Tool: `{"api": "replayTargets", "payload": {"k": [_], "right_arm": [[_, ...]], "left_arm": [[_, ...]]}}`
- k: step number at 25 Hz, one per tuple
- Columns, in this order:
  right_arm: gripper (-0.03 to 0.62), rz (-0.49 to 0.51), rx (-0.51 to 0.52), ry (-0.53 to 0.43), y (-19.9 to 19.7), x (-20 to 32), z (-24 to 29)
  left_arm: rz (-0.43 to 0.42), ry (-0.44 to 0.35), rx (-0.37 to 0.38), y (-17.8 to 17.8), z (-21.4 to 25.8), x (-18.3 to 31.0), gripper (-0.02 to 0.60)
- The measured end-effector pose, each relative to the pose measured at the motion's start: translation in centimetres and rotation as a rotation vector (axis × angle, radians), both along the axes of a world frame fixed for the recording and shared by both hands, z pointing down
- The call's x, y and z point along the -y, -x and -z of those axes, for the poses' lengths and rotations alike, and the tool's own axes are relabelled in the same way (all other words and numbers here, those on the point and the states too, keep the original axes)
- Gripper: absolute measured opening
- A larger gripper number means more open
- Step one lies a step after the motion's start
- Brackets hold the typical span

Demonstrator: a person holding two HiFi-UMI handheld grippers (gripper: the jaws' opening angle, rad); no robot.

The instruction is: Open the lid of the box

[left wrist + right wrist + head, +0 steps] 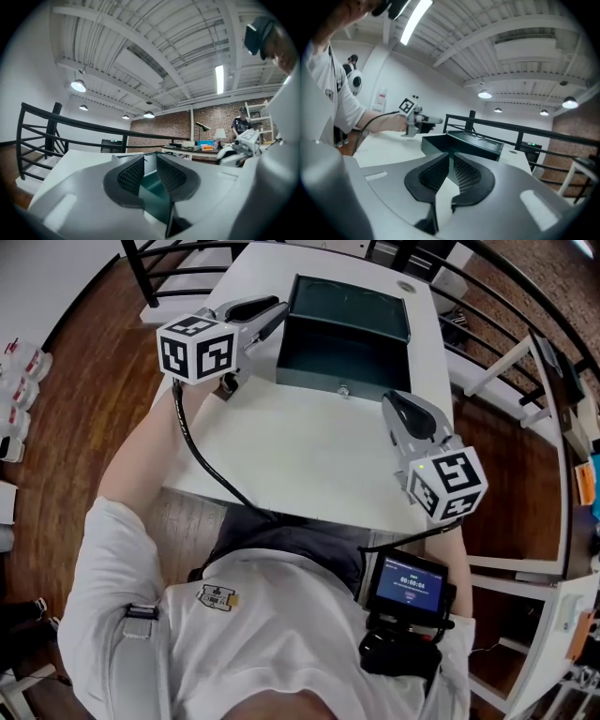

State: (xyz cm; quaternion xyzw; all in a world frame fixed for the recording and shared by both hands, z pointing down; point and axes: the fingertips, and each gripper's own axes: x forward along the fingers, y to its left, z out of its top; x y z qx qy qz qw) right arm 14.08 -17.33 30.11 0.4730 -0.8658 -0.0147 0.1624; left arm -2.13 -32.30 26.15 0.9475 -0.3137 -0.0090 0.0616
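Note:
A dark green box (337, 360) stands at the far middle of the white table (309, 460), its lid (350, 307) raised and leaning back, the inside bare. A small latch (344, 390) sits on its front wall. My left gripper (279, 313) hovers beside the box's left wall, its jaws a narrow gap apart with nothing between them; the left gripper view shows green box (152, 186) through that gap. My right gripper (389, 401) hangs near the box's front right corner, jaws together and holding nothing. The right gripper view shows the box (461, 143) just ahead.
A black railing (525, 296) curves round the far and right sides above a wooden floor (84, 381). White frame bars (511, 362) stand to the right of the table. A small screen device (410, 584) hangs at the person's waist.

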Motion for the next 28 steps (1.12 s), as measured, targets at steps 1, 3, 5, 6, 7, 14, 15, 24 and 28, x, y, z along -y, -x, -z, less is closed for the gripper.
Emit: {"api": "replayTargets", "payload": {"k": [1, 3, 5, 6, 7, 14, 15, 24, 28], "right_arm": [[0.024, -0.013, 0.080, 0.006, -1.3, -0.9, 0.3], [0.017, -0.028, 0.232, 0.021, -3.5, -2.6, 0.6], [0.015, -0.033, 0.312, 0.026, -4.8, -3.9, 0.8], [0.012, -0.033, 0.318, 0.020, -5.1, -4.4, 0.9], [0.012, -0.030, 0.315, 0.006, -5.1, -4.9, 1.1], [0.000, 0.041, 0.278, 0.044, -2.9, -6.1, 0.0], [0.000, 0.042, 0.273, 0.061, -2.8, -5.9, -0.3], [0.000, 0.038, 0.268, 0.083, -2.7, -5.7, -0.6], [0.000, 0.039, 0.268, 0.085, -2.7, -5.7, -0.6]], "left_arm": [[-0.027, -0.008, -0.006, 0.2, 0.4, -2.2, 0.083], [-0.080, -0.006, -0.019, 0.2, 0.6, -6.7, 0.078], [-0.118, 0.021, -0.023, 0.1, 0.1, -10.5, 0.053], [-0.134, 0.041, -0.022, 0.0, -0.3, -12.0, 0.051], [-0.151, 0.061, -0.021, -0.2, -1.0, -13.4, 0.047], [-0.207, 0.031, 0.116, -1.8, -4.3, -17.8, 0.000], [-0.208, 0.031, 0.133, -2.1, -4.6, -17.8, 0.000], [-0.150, 0.028, 0.134, -1.9, -4.5, -16.9, 0.000], [-0.152, 0.030, 0.135, -1.9, -4.6, -16.9, 0.000]]}}
